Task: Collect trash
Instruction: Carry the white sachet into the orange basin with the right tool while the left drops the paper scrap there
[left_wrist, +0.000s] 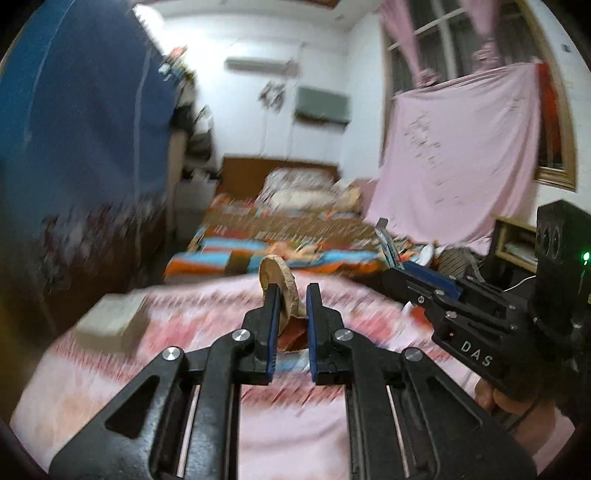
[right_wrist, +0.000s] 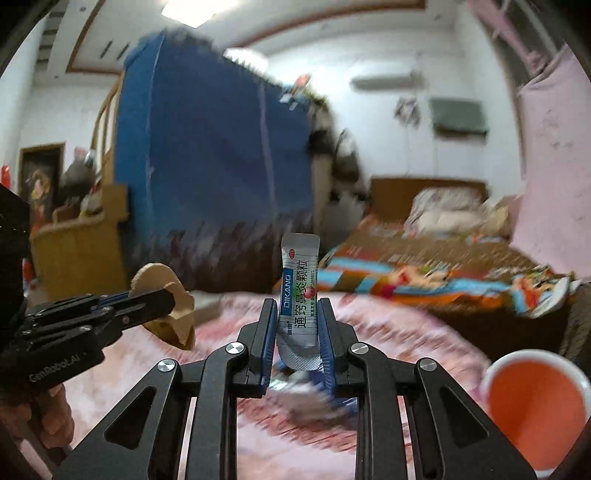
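left claw (left_wrist: 291, 295) clamped on torn cardboard scrap (left_wrist: 275, 280); right claw (right_wrist: 297, 314) pinching upright dikang medicine sachet (right_wrist: 298, 291), above pink blanket (right_wrist: 388, 332), near orange cup (right_wrist: 535, 402).

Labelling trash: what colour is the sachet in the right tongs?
Silver-grey sachet with a blue band; right wrist view.

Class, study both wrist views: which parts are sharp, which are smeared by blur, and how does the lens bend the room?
Left wrist view: the left gripper and its cardboard scrap are sharp, while the pink bedspread streaks. Right wrist view: the sachet in the right gripper reads crisply; the blue wardrobe smears, and the ceiling curves in a fisheye bow.
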